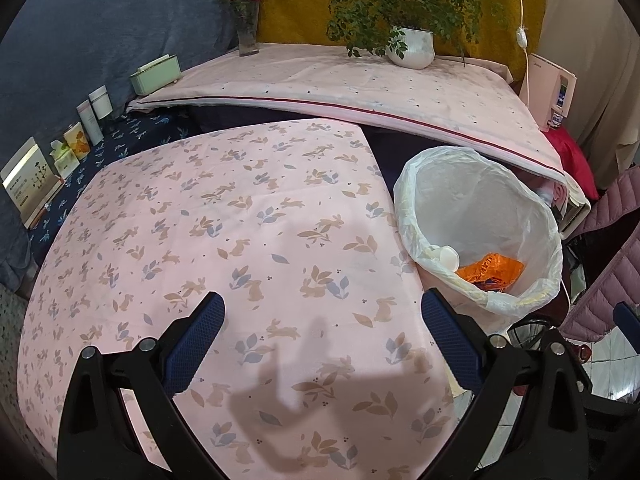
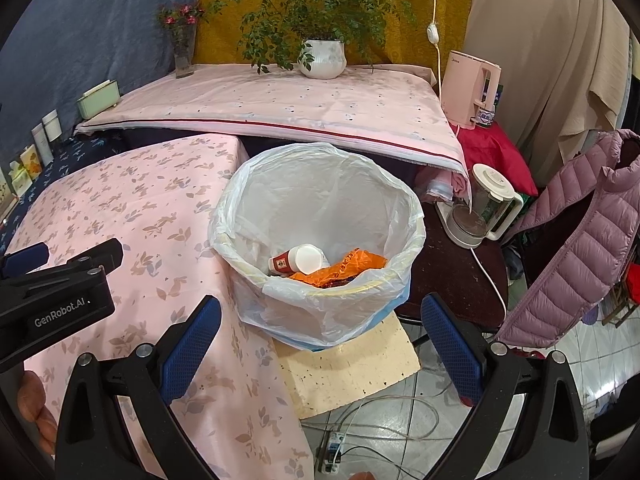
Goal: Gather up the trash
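Observation:
A trash bin lined with a white plastic bag (image 2: 320,184) stands beside the table with the pink rabbit-print cloth (image 1: 224,240). Inside the bin lie an orange wrapper (image 2: 344,266) and a small bottle with a white cap and red label (image 2: 300,259). The bin also shows in the left wrist view (image 1: 480,208), with the orange wrapper (image 1: 490,270) in it. My left gripper (image 1: 322,308) is open and empty above the pink cloth, left of the bin. My right gripper (image 2: 320,312) is open and empty, just in front of the bin. The left gripper's body shows in the right wrist view (image 2: 56,292).
A higher table with a pale cloth (image 2: 280,100) carries a potted plant (image 2: 322,58), a flower vase (image 2: 184,52) and a green box (image 2: 98,98). A pink kettle (image 2: 472,88), a glass kettle (image 2: 486,208), a mauve jacket (image 2: 580,232) and floor cables (image 2: 380,420) lie to the right.

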Demonstrator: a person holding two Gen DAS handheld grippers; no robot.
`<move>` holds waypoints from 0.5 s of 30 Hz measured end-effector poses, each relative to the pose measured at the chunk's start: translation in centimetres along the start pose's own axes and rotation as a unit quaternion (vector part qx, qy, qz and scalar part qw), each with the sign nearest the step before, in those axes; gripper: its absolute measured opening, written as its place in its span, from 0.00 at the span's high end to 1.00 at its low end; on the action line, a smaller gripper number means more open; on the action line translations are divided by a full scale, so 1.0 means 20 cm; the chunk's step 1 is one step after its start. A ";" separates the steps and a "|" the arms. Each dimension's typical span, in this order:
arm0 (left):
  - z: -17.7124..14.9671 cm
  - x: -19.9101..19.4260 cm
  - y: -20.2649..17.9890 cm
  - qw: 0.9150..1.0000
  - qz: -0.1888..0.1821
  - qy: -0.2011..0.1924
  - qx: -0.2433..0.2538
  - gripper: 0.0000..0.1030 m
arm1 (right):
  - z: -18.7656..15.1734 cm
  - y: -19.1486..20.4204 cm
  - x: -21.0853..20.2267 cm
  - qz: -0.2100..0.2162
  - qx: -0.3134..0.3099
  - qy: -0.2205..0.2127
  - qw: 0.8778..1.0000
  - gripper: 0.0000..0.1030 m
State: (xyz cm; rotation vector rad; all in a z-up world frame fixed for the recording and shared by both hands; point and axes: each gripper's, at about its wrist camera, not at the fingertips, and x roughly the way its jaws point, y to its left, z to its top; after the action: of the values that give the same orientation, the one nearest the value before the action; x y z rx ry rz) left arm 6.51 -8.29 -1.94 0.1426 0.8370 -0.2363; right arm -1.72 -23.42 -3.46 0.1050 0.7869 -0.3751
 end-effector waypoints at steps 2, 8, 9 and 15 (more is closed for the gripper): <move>0.00 0.00 0.00 1.000 0.001 0.000 -0.002 0.09 | 0.00 0.00 0.00 0.000 -0.001 0.001 1.000 0.06; -0.01 0.00 0.00 1.000 0.003 -0.001 0.000 0.09 | 0.00 0.01 0.00 0.000 -0.002 0.001 1.000 0.06; -0.01 0.00 0.00 1.000 0.003 0.000 0.001 0.09 | 0.01 0.01 0.00 0.000 -0.002 0.001 1.000 0.06; -0.02 0.00 0.00 1.000 0.003 0.003 0.002 0.09 | 0.01 0.01 0.00 0.000 -0.002 0.001 1.000 0.06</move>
State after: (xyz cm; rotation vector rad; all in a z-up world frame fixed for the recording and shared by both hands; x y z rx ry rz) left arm 6.33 -8.24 -2.23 0.1487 0.8412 -0.2316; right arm -1.54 -23.27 -3.37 0.1011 0.7898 -0.3726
